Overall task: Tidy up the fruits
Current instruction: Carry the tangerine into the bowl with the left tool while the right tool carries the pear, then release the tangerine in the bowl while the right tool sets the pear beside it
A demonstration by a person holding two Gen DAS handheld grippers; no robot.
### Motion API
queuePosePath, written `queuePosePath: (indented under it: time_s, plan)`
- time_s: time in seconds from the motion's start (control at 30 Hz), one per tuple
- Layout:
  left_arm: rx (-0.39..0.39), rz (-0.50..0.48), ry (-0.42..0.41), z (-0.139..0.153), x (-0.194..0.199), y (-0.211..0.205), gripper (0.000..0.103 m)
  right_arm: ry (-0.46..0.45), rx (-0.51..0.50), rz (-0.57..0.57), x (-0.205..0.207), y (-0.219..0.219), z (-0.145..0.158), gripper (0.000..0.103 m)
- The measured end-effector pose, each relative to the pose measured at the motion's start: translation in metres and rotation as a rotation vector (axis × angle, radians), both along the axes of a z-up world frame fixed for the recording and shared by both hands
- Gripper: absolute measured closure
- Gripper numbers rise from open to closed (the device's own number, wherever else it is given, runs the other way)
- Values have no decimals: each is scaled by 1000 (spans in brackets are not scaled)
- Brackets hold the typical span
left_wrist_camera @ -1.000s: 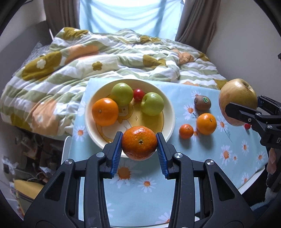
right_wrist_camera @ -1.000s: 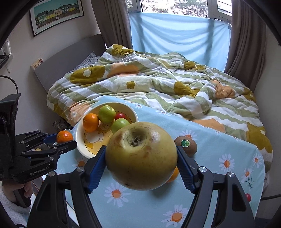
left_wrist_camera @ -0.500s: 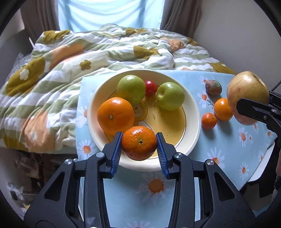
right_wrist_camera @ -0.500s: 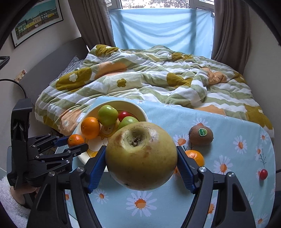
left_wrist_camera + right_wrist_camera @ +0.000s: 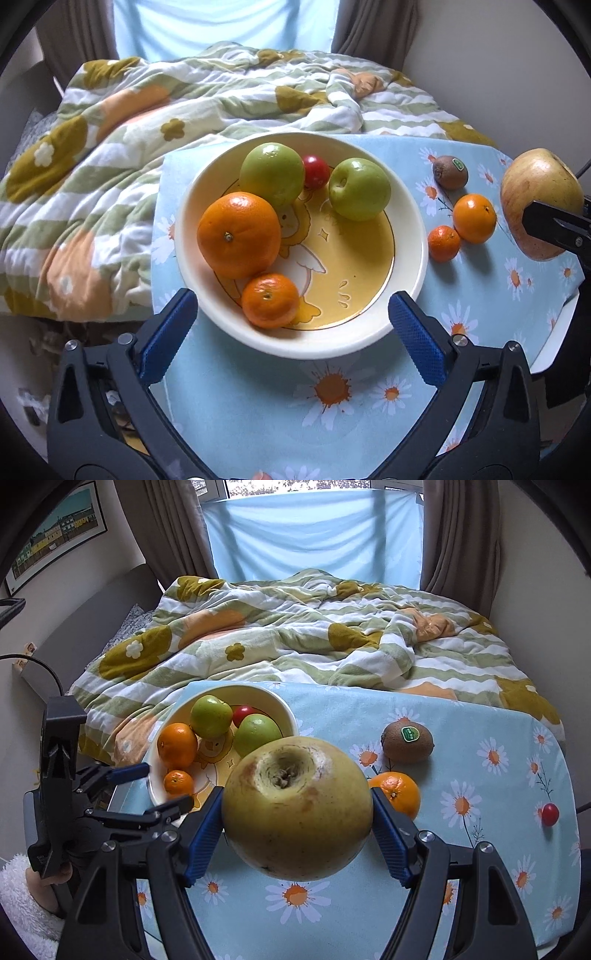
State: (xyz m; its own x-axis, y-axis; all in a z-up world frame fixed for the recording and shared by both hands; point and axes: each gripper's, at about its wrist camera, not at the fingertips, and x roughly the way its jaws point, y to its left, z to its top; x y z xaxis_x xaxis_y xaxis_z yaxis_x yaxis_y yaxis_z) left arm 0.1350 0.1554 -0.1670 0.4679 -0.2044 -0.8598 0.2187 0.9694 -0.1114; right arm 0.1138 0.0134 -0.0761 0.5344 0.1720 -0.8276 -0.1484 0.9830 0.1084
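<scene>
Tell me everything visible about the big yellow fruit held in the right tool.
The large yellow-green apple is round with a matte skin that shows brown blemishes and russeting around its hollow, which faces the camera. It hangs above the daisy-print tablecloth, clamped between the blue pads of the right tool; nothing else touches it.

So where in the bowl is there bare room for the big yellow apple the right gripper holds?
The bowl is free on its right half, between the right green apple and the near rim. Its left is crowded: large orange, small mandarin, left green apple, red tomato. The big yellow apple sits in the right gripper.
</scene>
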Motion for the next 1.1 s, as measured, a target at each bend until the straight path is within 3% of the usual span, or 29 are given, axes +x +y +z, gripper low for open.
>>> queuePosePath:
  time_s: [0.5,0.93,1.1]
  plan:
    - [32,103,-17,27,-27,15,0,13,28,153,24,30,-2,32]
    - [81,206,-18,29,-51,22,0,113,36,302,50,71,-52,32]
    - [124,204,-17,22,-58,20,0,119,18,334,54,85,-67,32]
